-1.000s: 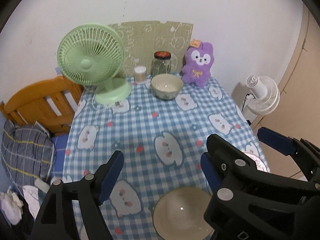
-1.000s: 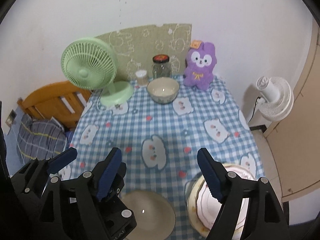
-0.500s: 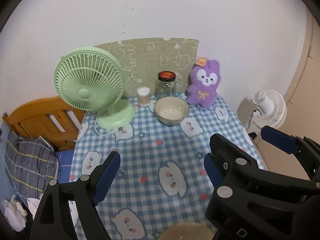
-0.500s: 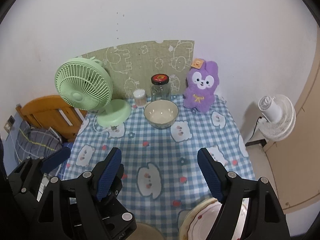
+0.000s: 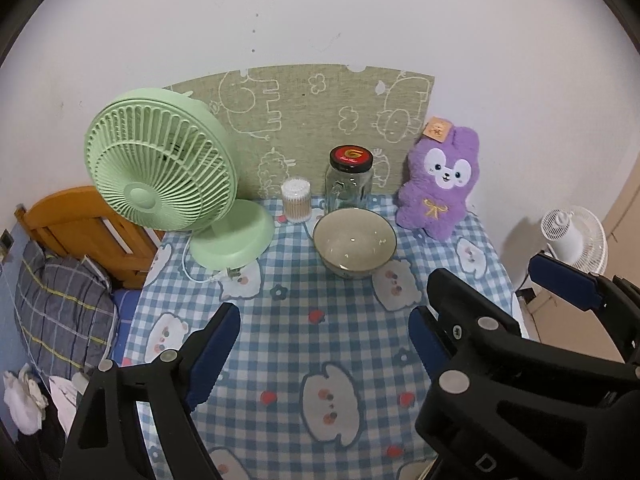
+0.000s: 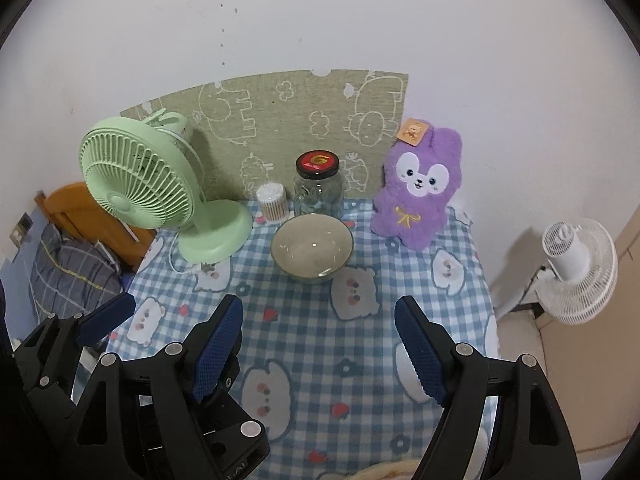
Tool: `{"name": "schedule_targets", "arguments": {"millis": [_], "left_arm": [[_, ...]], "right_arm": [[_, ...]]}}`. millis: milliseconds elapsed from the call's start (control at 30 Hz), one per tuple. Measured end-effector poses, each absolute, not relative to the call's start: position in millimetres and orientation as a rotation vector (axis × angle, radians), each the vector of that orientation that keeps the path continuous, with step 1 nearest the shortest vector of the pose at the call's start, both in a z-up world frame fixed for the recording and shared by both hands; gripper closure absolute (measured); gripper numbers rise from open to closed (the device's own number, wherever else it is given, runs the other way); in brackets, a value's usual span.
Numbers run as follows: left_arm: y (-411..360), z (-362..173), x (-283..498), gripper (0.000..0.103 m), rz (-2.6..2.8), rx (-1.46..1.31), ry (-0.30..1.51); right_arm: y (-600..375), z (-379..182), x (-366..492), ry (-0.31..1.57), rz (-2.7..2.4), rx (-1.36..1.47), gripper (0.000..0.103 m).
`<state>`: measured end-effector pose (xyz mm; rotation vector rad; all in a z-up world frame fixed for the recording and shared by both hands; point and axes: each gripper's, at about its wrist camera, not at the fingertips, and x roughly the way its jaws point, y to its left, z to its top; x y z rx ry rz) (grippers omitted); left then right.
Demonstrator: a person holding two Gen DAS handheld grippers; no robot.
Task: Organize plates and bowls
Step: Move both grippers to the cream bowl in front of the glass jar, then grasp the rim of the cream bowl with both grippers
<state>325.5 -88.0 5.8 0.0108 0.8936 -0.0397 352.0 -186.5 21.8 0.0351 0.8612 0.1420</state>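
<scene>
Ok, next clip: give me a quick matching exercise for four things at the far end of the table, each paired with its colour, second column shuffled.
Things:
1. desk fan
2. plush rabbit
3. jar lid
4. bowl

Colours:
A. black and red
B. beige
C. pale green
D. purple

Pairs: 1-C, 2-D, 3-A, 4-B
</scene>
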Motion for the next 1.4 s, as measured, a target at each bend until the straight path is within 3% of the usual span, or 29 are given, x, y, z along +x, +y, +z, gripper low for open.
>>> {"name": "schedule_targets", "arguments": {"millis": [1033,1400], "left_arm": [[-105,-80,460,0.018,0.079,-0.011,0.976],[-100,-120,490,0.034,0.091,-0.037,1.036]], "right_arm": [[-216,-72,503,0.944,0.220,0.060,0.022],[-224,-114,538,1.002,0.202,0.097,0.042]]}}
